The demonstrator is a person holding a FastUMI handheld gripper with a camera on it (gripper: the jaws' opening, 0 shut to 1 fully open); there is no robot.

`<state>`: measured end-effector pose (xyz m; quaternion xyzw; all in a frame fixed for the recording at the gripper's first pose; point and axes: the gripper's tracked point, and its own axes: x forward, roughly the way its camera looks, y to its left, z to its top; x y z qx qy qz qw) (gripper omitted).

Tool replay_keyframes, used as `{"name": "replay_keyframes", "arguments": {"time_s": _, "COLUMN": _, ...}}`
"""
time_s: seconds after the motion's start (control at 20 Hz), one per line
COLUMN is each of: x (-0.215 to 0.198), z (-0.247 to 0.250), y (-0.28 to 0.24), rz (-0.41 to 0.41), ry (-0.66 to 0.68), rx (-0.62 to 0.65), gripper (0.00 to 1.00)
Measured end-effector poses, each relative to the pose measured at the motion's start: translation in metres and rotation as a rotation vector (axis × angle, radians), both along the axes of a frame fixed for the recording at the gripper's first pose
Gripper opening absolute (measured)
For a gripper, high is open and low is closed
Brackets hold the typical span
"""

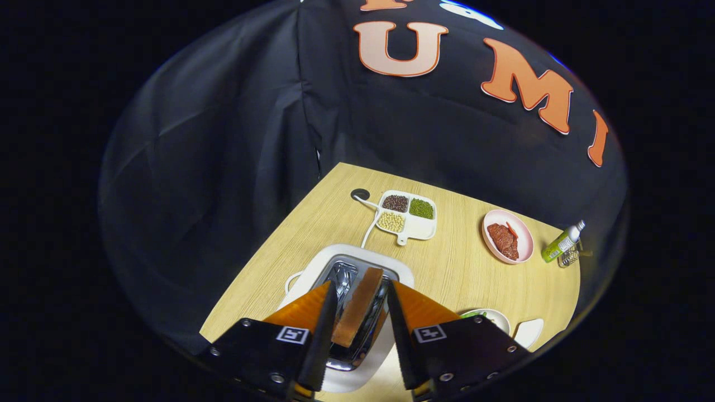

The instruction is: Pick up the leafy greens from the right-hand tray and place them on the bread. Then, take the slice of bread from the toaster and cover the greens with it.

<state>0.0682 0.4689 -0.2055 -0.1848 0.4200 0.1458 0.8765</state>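
1. The gripper (pixel 360 304) is nearest the camera, looking down over the toaster (pixel 349 312). Its fingers are partly open, one on each side of the slice of bread (pixel 358 307) that stands on edge in a slot. A narrow gap seems to show on the left side, so I cannot tell whether both fingers press yet; I judge the grasp is about to close rather than closed.
2. The toaster stands near the worktop's (pixel 458 268) near-left edge, its slots running away from the camera. The bread rises above the slot, which leaves its faces free for the fingers to pinch.
3. Behind the toaster, towards the far-left corner, its cord (pixel 367 226) runs to a hole in the worktop (pixel 360 194), keeping the lead clear of the working area.
4. Just right of that hole sits a divided dish (pixel 408 215) holding dark, green and pale beans in separate compartments.
5. Further right is a pink plate (pixel 508 235) with reddish meat on it.
6. At the far-right edge a green bottle (pixel 561 243) leans on a small wire rack.
7. Near the right finger, at the near-right edge, a pale dish (pixel 491 318) shows a bit of green; this may be the greens, largely hidden, with another white piece (pixel 529 332) just beside it.
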Motion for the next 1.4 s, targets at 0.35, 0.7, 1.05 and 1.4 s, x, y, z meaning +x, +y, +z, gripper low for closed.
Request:
{"name": "replay_keyframes", "arguments": {"time_s": 0.35, "x": 0.001, "z": 0.001, "y": -0.003, "rz": -0.031, "ry": -0.012, "rx": -0.029, "gripper": 0.13}}
{"name": "replay_keyframes", "arguments": {"time_s": 0.7, "x": 0.002, "z": 0.042, "y": 0.003, "rz": -0.034, "ry": -0.058, "rx": 0.036, "gripper": 0.13}}
{"name": "replay_keyframes", "arguments": {"time_s": 1.05, "x": 0.01, "z": 0.097, "y": -0.017, "rz": -0.055, "ry": -0.118, "rx": 0.126, "gripper": 0.08}}
{"name": "replay_keyframes", "arguments": {"time_s": 1.4, "x": 0.018, "z": 0.125, "y": -0.086, "rz": -0.074, "ry": -0.188, "rx": 0.09, "gripper": 0.09}}
